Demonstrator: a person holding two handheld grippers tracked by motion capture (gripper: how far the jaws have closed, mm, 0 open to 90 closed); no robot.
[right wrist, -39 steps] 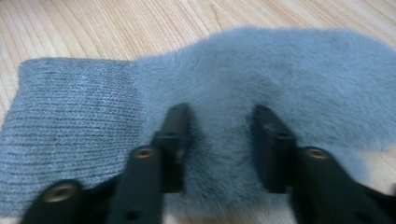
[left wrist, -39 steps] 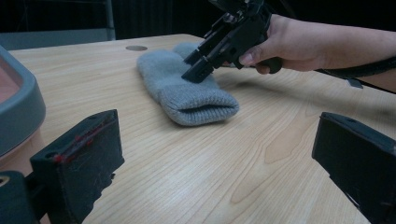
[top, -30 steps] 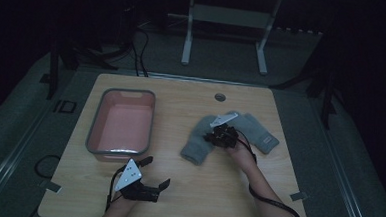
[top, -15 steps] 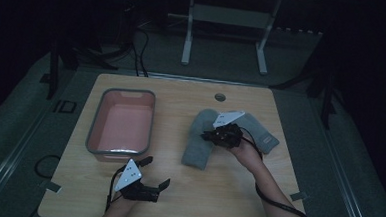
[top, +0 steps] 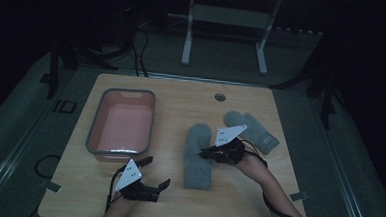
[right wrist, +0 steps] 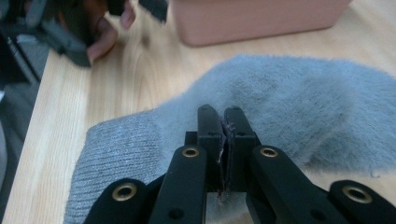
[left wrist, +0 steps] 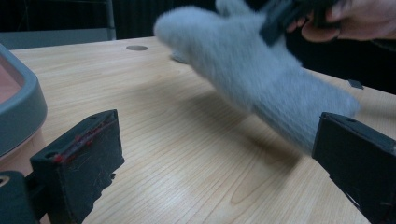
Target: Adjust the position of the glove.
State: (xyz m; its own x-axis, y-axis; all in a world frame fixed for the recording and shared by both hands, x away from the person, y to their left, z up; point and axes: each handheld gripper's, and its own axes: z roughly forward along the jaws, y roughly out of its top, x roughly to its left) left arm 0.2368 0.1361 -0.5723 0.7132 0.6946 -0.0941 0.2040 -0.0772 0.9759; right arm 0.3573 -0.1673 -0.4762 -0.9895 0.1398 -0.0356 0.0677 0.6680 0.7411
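Right gripper (top: pixel 204 152) clamped on grey mitten (top: pixel 198 159), lifting it mid-table. Second mitten (top: pixel 254 131) lying behind. Pink tub (top: pixel 96 128) empty. Left gripper (top: pixel 158 178) jaws spread, idle. Neither mitten binned yet.

Dim room: grey floor (top: pixel 24 129), white stand (top: pixel 225 20) behind wooden table (top: pixel 256 197).

mitten (top: pixel 199 156): grey, fuzzy pile; cuff in darker ribbed knit
second mitten (top: pixel 252 130): grey, ribbed cuff
tub (top: pixel 96 128): pink inside, grey rim
table (top: pixel 171 96): pale wood, fine grain lines
right gripper (top: pixel 204 152): black, light grey plate on top
left gripper (top: pixel 156 172): black, light grey plate; red marks on one jaw pad
floor (top: pixel 24 129): dark grey-green
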